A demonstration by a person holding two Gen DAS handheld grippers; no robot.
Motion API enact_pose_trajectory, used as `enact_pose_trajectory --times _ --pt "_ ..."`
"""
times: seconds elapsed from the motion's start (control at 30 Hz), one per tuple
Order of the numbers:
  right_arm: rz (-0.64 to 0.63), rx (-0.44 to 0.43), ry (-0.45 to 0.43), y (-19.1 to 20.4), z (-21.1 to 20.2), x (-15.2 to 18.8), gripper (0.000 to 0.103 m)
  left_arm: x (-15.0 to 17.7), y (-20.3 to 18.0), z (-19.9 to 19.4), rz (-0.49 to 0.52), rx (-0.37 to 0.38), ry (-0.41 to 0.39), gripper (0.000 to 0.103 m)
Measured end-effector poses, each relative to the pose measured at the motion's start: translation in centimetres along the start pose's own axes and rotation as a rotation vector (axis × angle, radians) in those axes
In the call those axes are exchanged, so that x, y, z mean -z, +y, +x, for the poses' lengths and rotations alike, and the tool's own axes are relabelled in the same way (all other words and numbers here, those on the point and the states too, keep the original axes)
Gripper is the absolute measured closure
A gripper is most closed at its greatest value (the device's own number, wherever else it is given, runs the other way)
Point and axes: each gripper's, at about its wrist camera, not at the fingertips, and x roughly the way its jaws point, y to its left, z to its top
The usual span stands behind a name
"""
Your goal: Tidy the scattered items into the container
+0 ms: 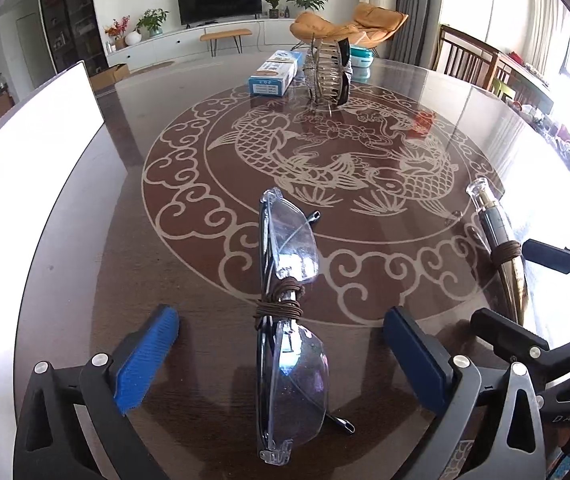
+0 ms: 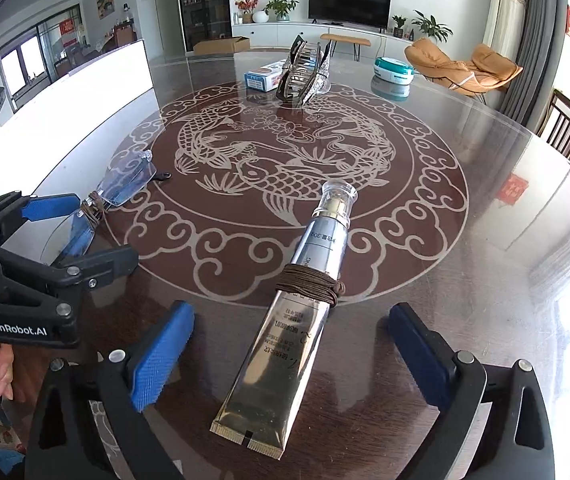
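Both tongs stand released: left tongs (image 1: 281,354) straddle fragile, light glasses (image 1: 291,320); right tongs (image 2: 291,354) straddle the soft, slippery tube (image 2: 285,320), which I judge best gripped at its cord wrap (image 2: 309,284).

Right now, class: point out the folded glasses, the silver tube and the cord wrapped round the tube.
Folded glasses (image 1: 293,392): left wrist view, near lens.
Silver tube (image 2: 273,368): right wrist view, flat lower body.
Cord (image 2: 311,282): right wrist view, brown windings.

Two close, down-tilted wrist views, shared table (image 1: 85,240)
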Motion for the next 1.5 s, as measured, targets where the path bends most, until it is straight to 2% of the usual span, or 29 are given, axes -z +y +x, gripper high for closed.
enact_pose_trajectory --times 0.1,0.6,1.5 --pt "0.012 0.014 0.006 -0.2 0.1 0.1 0.000 0.0 0.0 0.6 -0.007 -0.006 0.004 0.000" --pt "0.064 0.054 0.011 -0.9 0.8 -0.9 0.000 -0.4 0.6 1.5 -0.018 -0.012 -0.006 0.000" --pt "0.065 0.050 0.010 -1.0 0.9 -0.9 0.000 -1.0 0.2 0.3 -0.008 -0.003 -0.013 0.000"
